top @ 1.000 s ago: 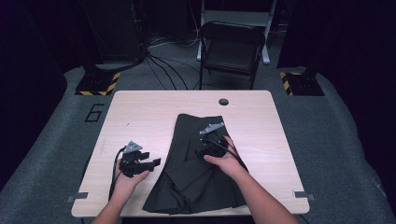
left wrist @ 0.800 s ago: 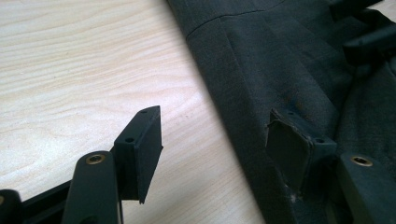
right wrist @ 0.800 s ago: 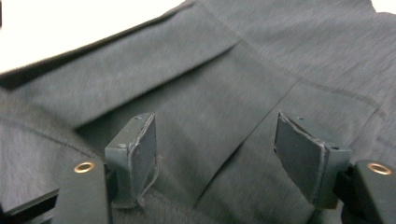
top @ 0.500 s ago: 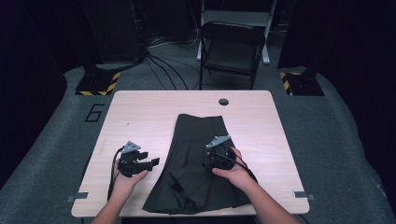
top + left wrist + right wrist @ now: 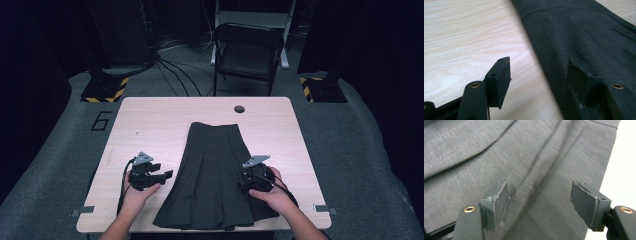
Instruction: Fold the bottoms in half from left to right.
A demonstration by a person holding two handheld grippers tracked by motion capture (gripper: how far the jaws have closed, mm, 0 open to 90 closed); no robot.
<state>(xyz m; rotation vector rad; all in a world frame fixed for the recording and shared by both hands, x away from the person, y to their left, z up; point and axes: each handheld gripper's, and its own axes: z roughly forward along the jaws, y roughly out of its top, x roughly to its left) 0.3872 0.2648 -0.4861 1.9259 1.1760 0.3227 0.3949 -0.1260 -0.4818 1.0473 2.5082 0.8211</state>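
A dark skirt (image 5: pixel 215 172) lies flat – left gripper (image 5: pixel 150 176) beside its left edge, right gripper (image 5: pixel 256 179) over its right side, both jaws spread wide, empty.

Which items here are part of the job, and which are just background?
In play:
- dark skirt, spread flat on the table
- left gripper, open at the skirt's left edge
- right gripper, open over the skirt's right side

Just about:
- folding chair behind the table
- floor cables
- hazard-striped bases
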